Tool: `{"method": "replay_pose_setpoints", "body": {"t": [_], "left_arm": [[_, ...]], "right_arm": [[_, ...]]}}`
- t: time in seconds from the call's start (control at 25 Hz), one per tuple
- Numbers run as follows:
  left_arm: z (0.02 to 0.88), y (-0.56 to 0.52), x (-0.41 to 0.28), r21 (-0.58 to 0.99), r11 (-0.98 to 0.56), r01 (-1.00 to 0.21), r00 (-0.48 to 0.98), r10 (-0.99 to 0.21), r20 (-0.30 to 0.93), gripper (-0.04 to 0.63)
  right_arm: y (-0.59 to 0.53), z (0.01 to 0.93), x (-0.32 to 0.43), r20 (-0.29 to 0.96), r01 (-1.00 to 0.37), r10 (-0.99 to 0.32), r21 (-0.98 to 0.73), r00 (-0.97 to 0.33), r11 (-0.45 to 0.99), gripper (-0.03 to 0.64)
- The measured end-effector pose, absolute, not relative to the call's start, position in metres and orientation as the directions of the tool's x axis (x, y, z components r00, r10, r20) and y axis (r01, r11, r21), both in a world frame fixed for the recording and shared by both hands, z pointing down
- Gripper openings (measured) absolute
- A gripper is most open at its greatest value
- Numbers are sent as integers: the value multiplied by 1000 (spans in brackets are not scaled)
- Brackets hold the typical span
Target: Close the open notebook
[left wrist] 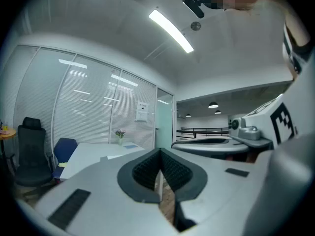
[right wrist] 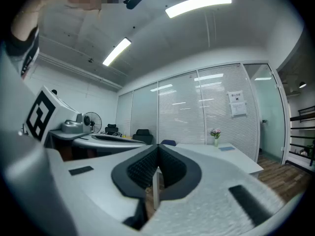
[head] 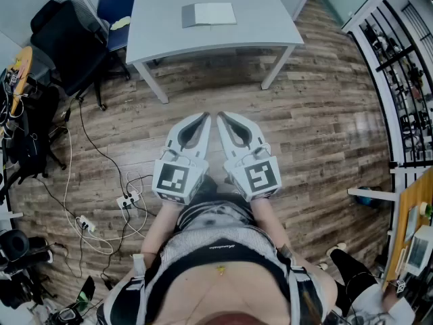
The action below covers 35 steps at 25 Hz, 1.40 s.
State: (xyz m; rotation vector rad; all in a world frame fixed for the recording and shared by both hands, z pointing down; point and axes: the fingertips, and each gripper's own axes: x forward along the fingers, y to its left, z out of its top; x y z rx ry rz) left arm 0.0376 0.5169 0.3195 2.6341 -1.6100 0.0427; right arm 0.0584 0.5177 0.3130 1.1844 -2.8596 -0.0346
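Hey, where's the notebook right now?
In the head view the notebook lies on the white table at top centre, across the wood floor from the left gripper and right gripper; a blue chair stands at the table's left.

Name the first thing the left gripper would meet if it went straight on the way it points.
Nothing close: the left gripper, jaws shut, points level above the wooden floor. Farther on, probably the white table, around the leg seen past its tips; depth is unclear.

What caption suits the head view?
Left gripper and right gripper, jaws shut and empty, side by side above the wood floor, short of the table bearing the notebook.
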Motion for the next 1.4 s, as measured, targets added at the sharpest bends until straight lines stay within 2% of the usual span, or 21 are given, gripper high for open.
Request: {"method": "replay_pose_setpoints", "body": {"t": [0.36,0.64,0.92,1.4], "left_arm": [[318,508,35,17,-423,-906,423,-905,39,9],[326,495,34,44,-436,-899,437,-899,30,11],[329,482,25,79,-441,-894,444,-896,30,11],[330,464,-9,108,-464,-879,470,-882,35,14]], "right_arm": [[510,312,66,-15,-718,-719,-34,-695,695,3],[497,321,67,2,-722,-722,-33,-692,691,5],[481,324,61,14,-731,-731,-38,-682,681,46],[465,330,28,36,-743,-742,-25,-669,668,52]]}}
